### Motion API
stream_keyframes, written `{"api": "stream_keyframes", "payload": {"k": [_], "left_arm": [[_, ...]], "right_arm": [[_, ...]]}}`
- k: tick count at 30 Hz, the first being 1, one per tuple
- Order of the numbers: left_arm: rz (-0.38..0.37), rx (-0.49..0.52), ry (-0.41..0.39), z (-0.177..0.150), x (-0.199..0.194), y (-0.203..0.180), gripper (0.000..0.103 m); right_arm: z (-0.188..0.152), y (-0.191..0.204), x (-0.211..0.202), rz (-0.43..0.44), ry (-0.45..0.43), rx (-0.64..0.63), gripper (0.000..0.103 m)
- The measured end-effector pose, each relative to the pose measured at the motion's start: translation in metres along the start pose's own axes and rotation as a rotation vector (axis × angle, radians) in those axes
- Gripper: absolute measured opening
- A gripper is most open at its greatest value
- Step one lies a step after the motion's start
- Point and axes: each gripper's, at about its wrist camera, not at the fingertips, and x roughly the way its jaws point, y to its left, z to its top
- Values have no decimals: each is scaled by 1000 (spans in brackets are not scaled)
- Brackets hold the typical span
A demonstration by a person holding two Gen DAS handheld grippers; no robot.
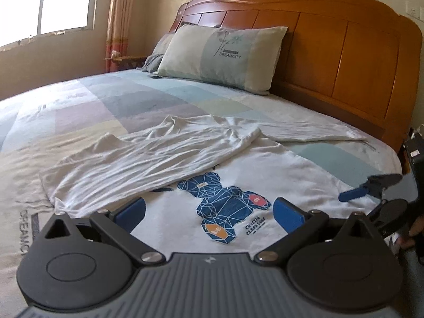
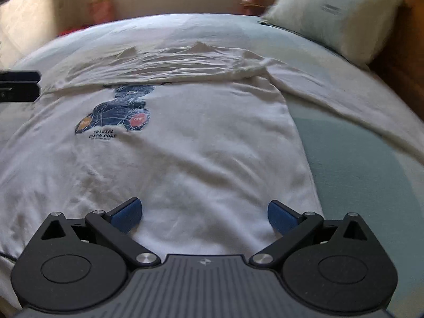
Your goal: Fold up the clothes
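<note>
"DREAMCITY" on pillow, "CRYSTAL CLEAR PURE" on white tee

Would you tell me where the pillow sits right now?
The pillow leans against the wooden headboard at the bed's far end, beyond the white shirt.

Left wrist view: sits low and close above the white long-sleeved shirt with a blue geometric bear print, facing the carved orange-brown wooden headboard.
Right wrist view: low over the shirt's plain lower part, facing across the bed toward the bright window wall; slightly blurred.
Shared: the shirt and its print, the pale green rectangular pillow, the pastel patchwork bedsheet.
Cross-sight: each view catches the other gripper at its edge.
</note>
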Motion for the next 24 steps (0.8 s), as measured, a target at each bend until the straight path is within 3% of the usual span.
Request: {"api": "stream_keyframes", "payload": {"k": [2, 6, 9, 13, 20, 24], "left_arm": [[5, 15, -11, 3, -6, -3, 102], [36, 13, -27, 9, -20, -4, 102], [49, -8, -31, 13, -31, -2, 102], [32, -29, -21, 10, -41, 4, 102], [98, -26, 21, 0, -41, 24, 102], [79, -63, -33, 3, -49, 38, 102]], "right_arm": [[-5, -1, -3, -15, 1, 30, 103], [0, 10, -16, -78, 104, 40, 103], [-6, 28, -40, -109, 92, -12, 103], [6, 48, -69, -75, 38, -72, 103], [99, 57, -43, 36, 16, -210, 103], [167, 52, 2, 85, -2, -187, 103]]}}
